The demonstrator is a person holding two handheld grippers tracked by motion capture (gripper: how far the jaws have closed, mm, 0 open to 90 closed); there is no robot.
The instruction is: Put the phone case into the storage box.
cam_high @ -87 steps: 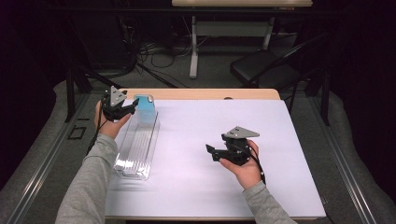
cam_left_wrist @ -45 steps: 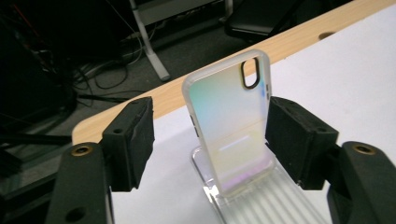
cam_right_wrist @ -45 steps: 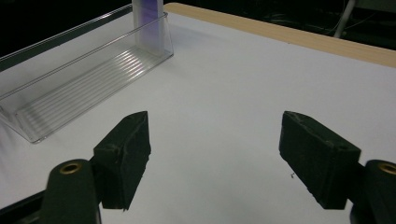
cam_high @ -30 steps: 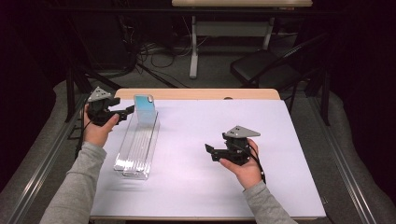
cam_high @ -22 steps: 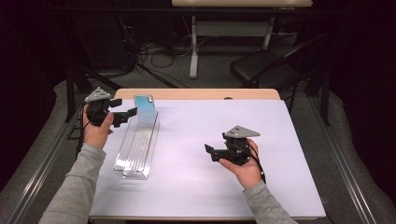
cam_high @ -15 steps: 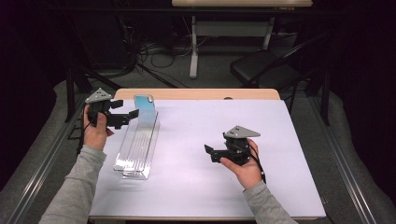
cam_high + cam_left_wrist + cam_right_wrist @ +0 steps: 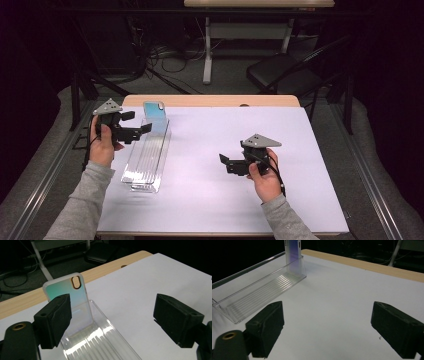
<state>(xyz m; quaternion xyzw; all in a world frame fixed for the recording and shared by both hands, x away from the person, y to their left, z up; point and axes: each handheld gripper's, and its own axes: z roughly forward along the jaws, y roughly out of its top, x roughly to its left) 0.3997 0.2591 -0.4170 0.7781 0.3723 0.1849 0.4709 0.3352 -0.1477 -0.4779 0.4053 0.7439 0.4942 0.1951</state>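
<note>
The phone case (image 7: pixel 154 110) stands upright in the far end of the clear slotted rack (image 7: pixel 147 157), which lies along the left side of the desk (image 7: pixel 300 165). In the left gripper view the case (image 7: pixel 67 293) leans slightly, its lower edge sitting in one of the rack's (image 7: pixel 105 340) grooves, its camera cut-out at the top, and nothing is touching it. That placement looks finished.

The left gripper (image 7: pixel 134 131) is held just left of the rack's far end, beside the case but apart from it. Its fingers (image 7: pixel 53 322) have just been opening and now stand wide apart with nothing between them; the case only appears behind the gap. Judging by this, the release is done and the hand is clear of the case.

The right gripper (image 7: pixel 227 164) hovers over the bare middle of the desk, well apart from the rack, aimed leftward. Its fingers (image 7: pixel 265 326) have also just been opening and are spread wide and empty, with only the white desk surface between them; the rack (image 7: pixel 259 290) and the case (image 7: pixel 293 252) lie farther off in its view.

The rest of the rack's grooves, towards its near end, are empty, and no other case lies anywhere on the desk. So the one visible item seems to be stowed already. What remains is probably little: drawing both hands back, or fetching more items from somewhere outside the pictures if the rack is meant to be filled. Which of these applies cannot be told.
</note>
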